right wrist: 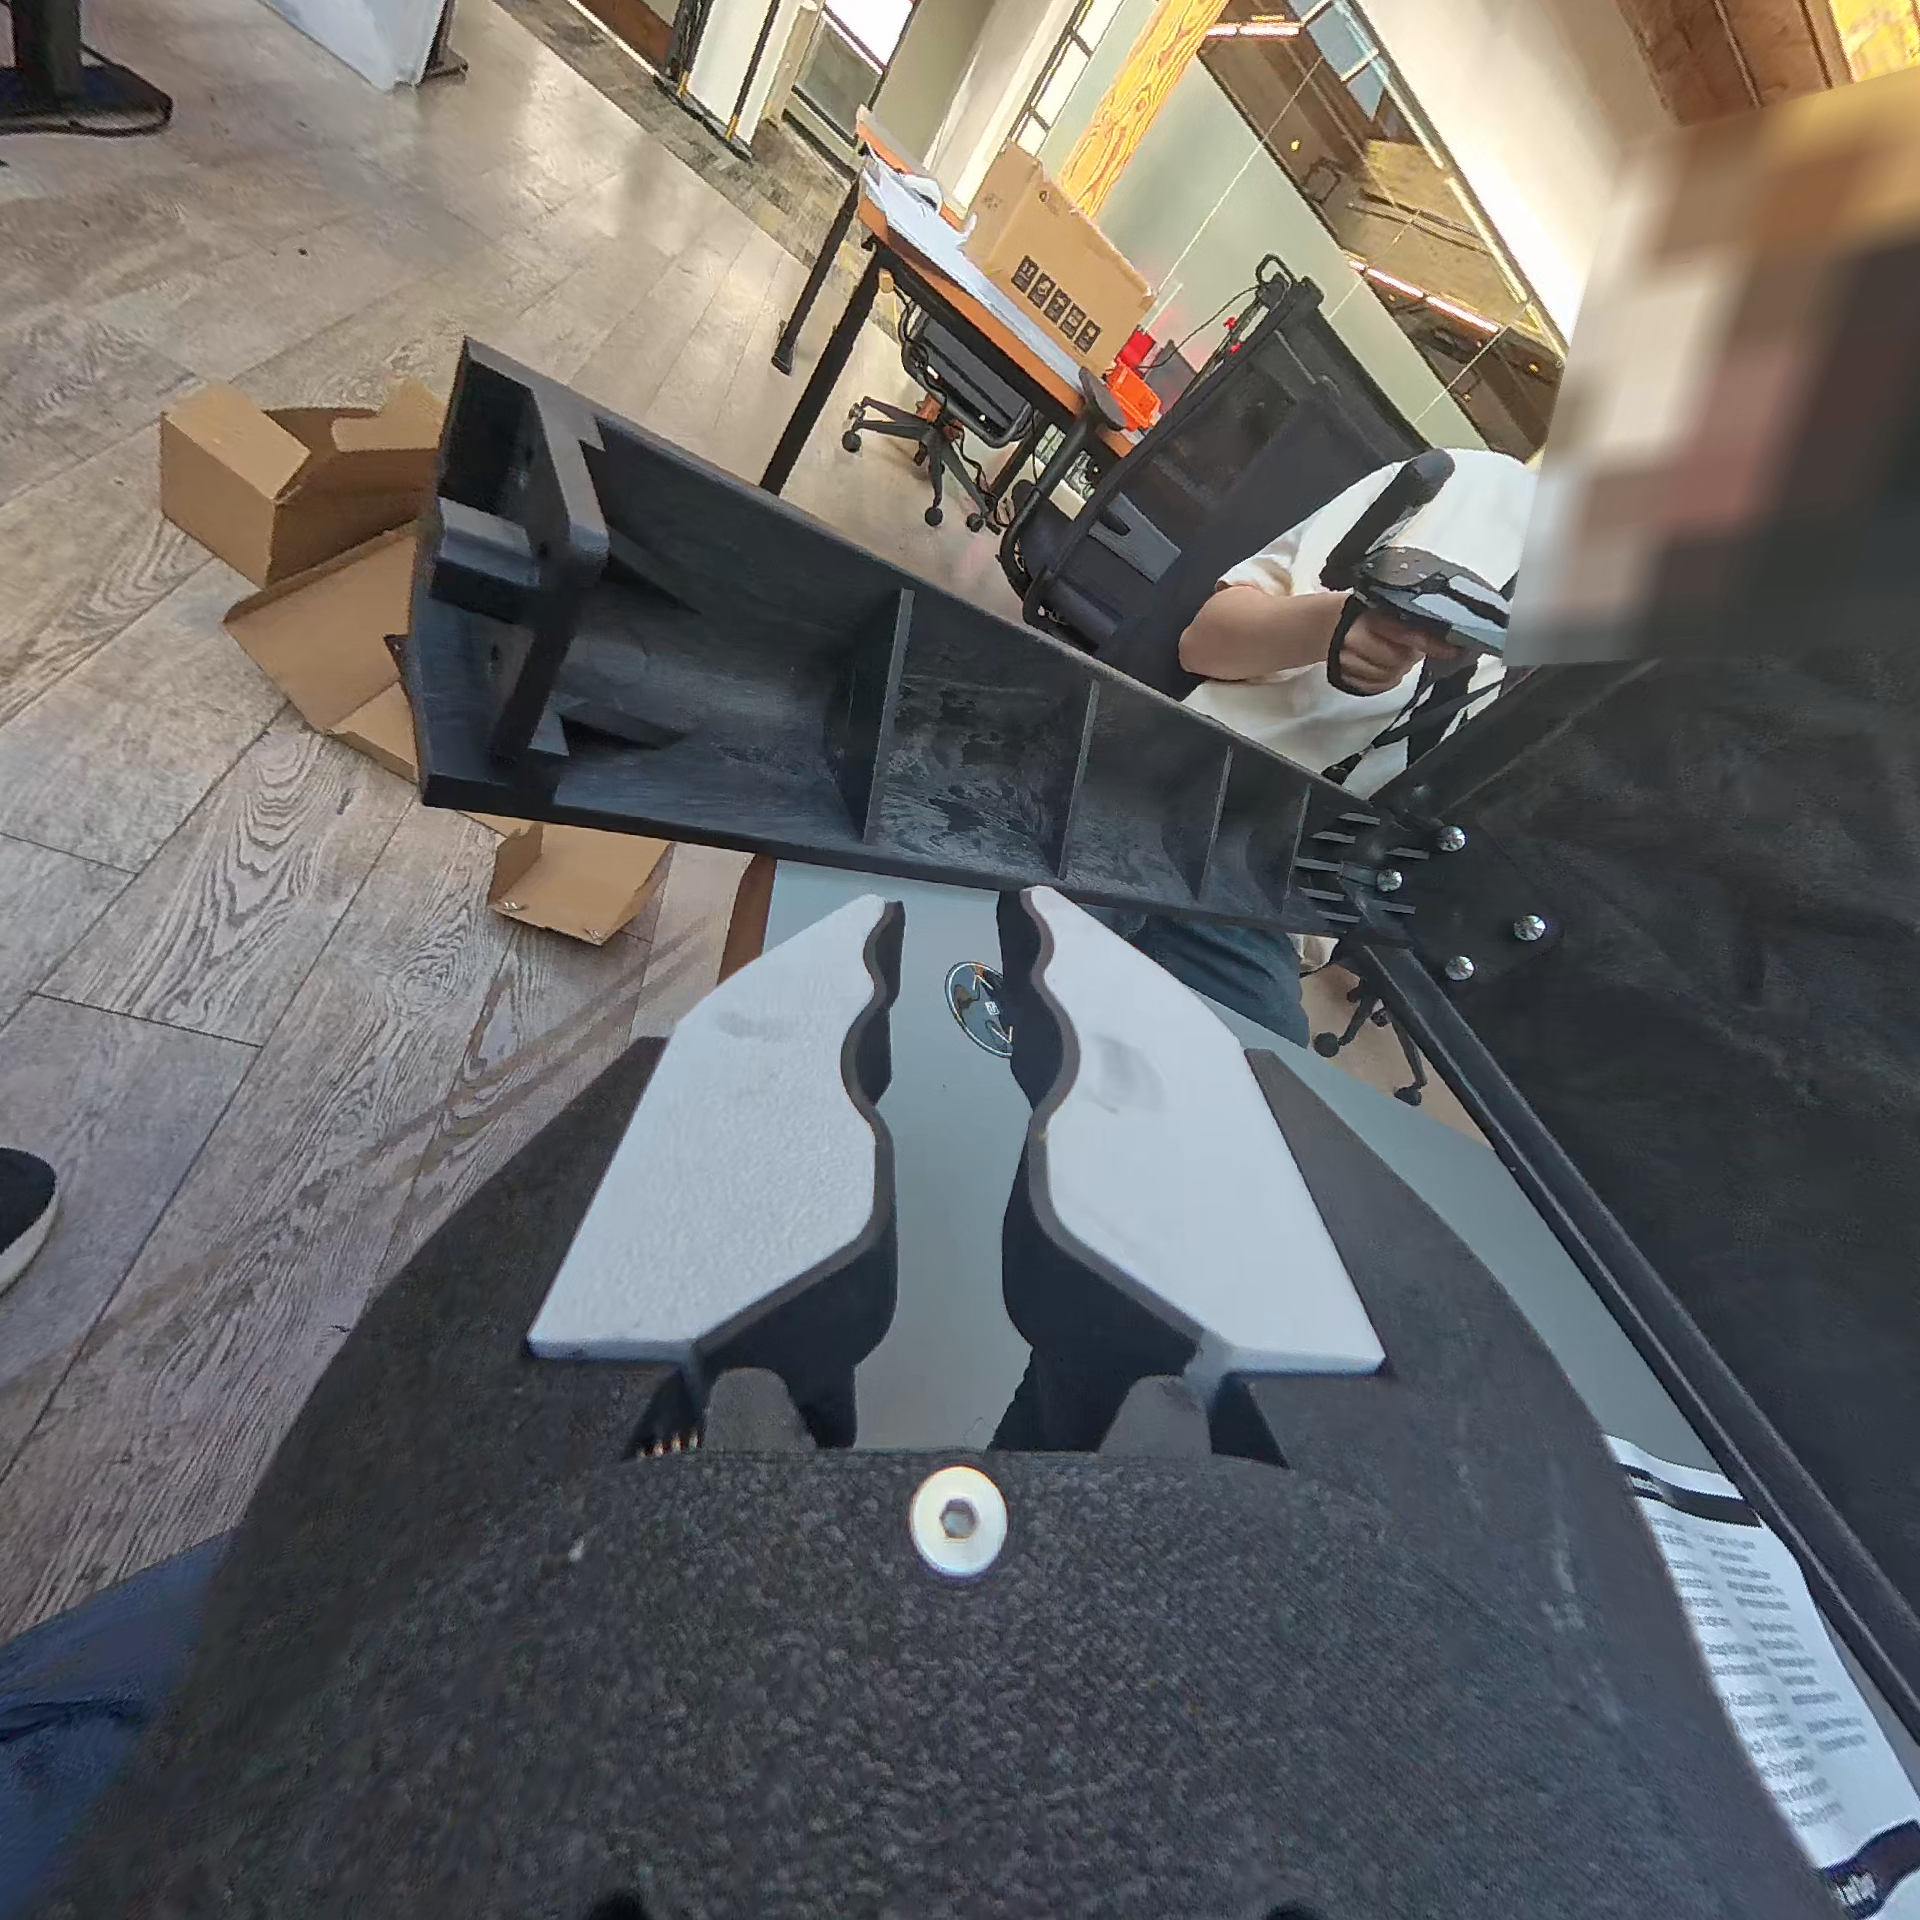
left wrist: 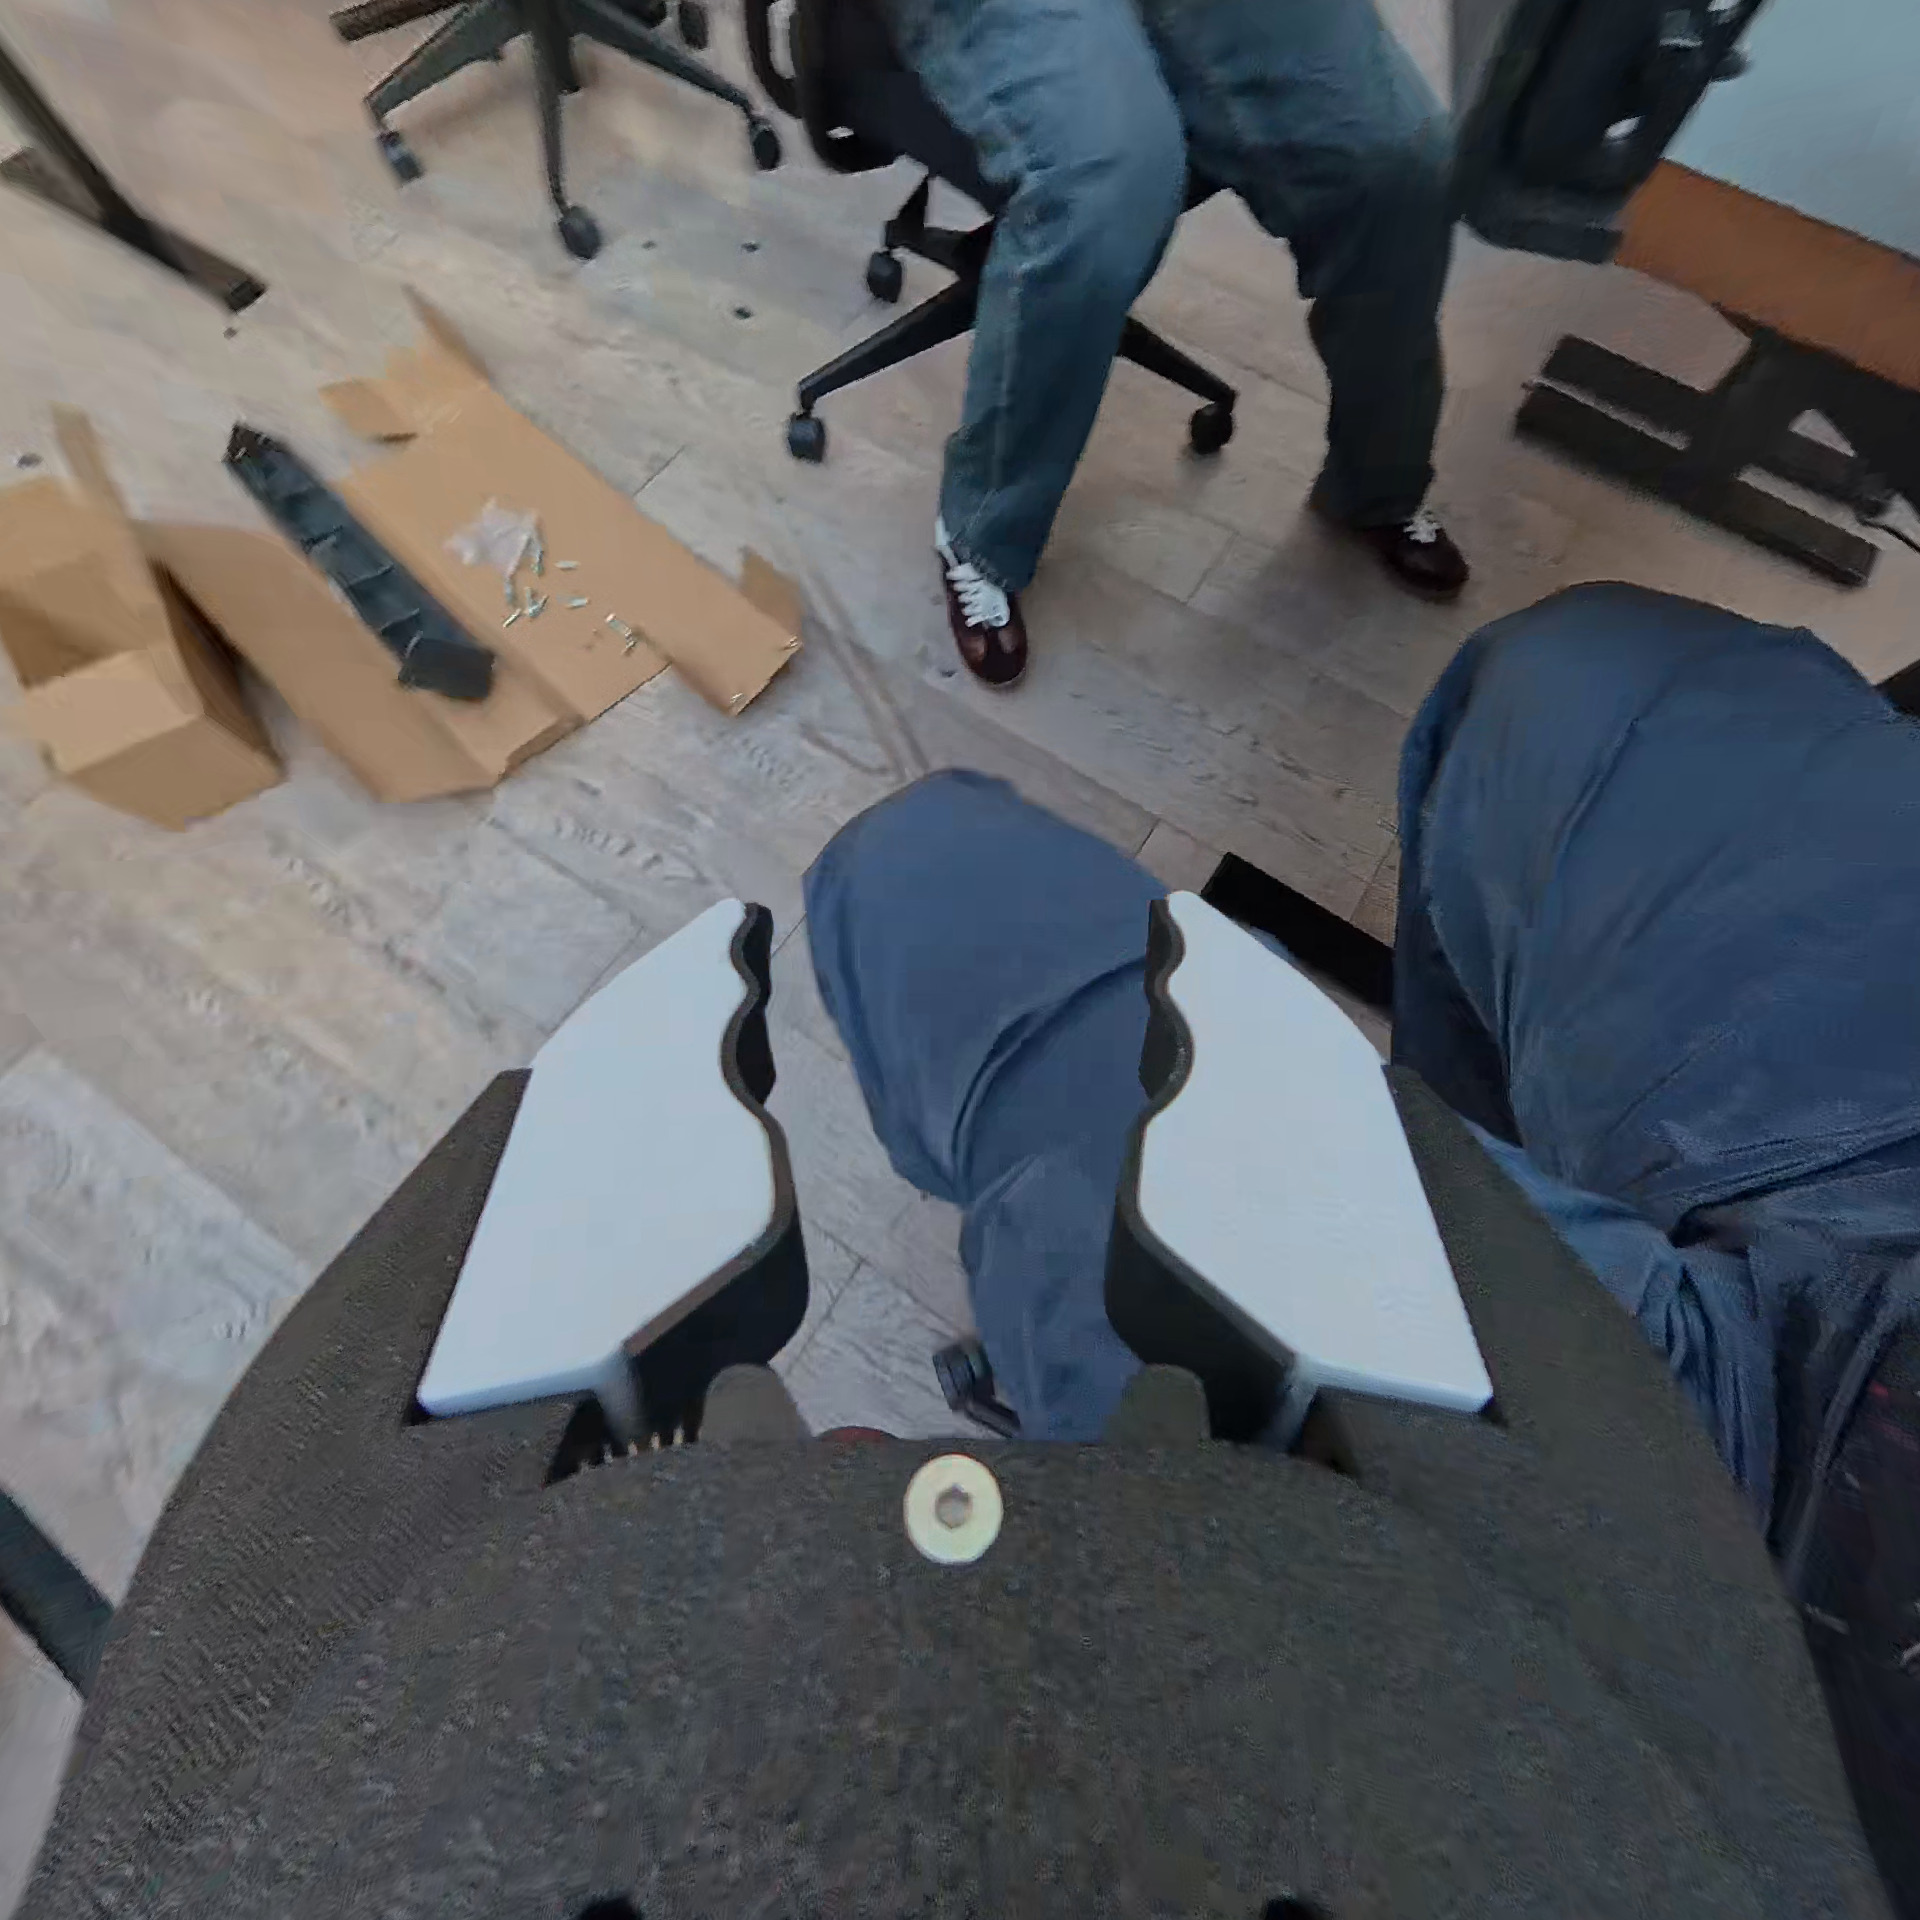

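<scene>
My left gripper [left wrist: 956, 925] is open and empty, held above a knee in blue trousers [left wrist: 987, 1039] and pointing down at the floor. A loose black ribbed plastic arm [left wrist: 353, 561] lies on flattened cardboard [left wrist: 623, 644] far ahead to the left, with small screws [left wrist: 540, 597] beside it. My right gripper [right wrist: 956, 914] is narrowly open and empty. Its tips sit just under a long black ribbed arm [right wrist: 935, 727], which is bolted [right wrist: 1449, 837] at its right end to a black part [right wrist: 1714, 935]. The gripper hovers over a grey tabletop [right wrist: 1351, 1195].
A second person in jeans [left wrist: 1039, 312] sits on a wheeled office chair [left wrist: 1164, 374] ahead. Another person [right wrist: 1288, 613] holds a gripper [right wrist: 1444, 603] behind the ribbed arm. Cardboard boxes [right wrist: 260, 478] lie on the wood floor. A printed sheet [right wrist: 1766, 1662] lies on the tabletop. There is about 45 cm between the tips of the two grippers.
</scene>
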The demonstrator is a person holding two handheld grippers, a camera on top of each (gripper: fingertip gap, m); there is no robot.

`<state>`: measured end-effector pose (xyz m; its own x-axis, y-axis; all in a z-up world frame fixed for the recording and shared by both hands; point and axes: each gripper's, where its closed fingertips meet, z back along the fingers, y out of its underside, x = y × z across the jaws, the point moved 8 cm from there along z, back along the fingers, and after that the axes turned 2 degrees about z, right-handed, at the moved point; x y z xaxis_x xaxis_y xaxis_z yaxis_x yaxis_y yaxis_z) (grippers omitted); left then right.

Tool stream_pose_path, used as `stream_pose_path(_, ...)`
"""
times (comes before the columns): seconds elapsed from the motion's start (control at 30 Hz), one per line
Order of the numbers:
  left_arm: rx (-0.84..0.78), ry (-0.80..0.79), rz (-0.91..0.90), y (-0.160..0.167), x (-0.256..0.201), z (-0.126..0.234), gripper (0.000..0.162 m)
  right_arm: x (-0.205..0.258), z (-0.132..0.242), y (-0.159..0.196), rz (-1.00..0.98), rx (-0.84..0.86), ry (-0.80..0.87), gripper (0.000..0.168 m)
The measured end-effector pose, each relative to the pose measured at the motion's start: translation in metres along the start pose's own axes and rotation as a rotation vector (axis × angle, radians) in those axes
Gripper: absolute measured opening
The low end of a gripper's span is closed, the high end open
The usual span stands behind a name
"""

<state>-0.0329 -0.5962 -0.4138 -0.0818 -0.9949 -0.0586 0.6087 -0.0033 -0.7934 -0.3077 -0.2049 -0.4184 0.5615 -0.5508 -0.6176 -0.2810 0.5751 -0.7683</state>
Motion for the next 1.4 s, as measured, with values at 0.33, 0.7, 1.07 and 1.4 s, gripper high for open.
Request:
stream_pose_path(0.33, 0.178, -0.173, 0.223, 0.104, 0.035, 0.065, 0.063, 0.003, -0.001, 0.0, 0.037, 0.005, 0.02, 0.017)
stream_pose_path(0.7, 0.413, -0.625, -0.169, 0.128, 0.057, 0.053, 0.028, 0.018, -0.006, 0.003, 0.223, 0.032, 0.066, 0.009)
stream_pose_path(1.07, 0.436, -0.673, -0.2, 0.193, 0.055, 0.111, 0.018, 0.025, -0.004, 0.003, 0.28, 0.06, 0.095, 0.01)
stream_pose_path(1.4, 0.396, -0.637, -0.188, 0.215, 0.03, 0.16, 0.021, 0.041, -0.004, 0.007, 0.458, 0.097, 0.13, 0.008)
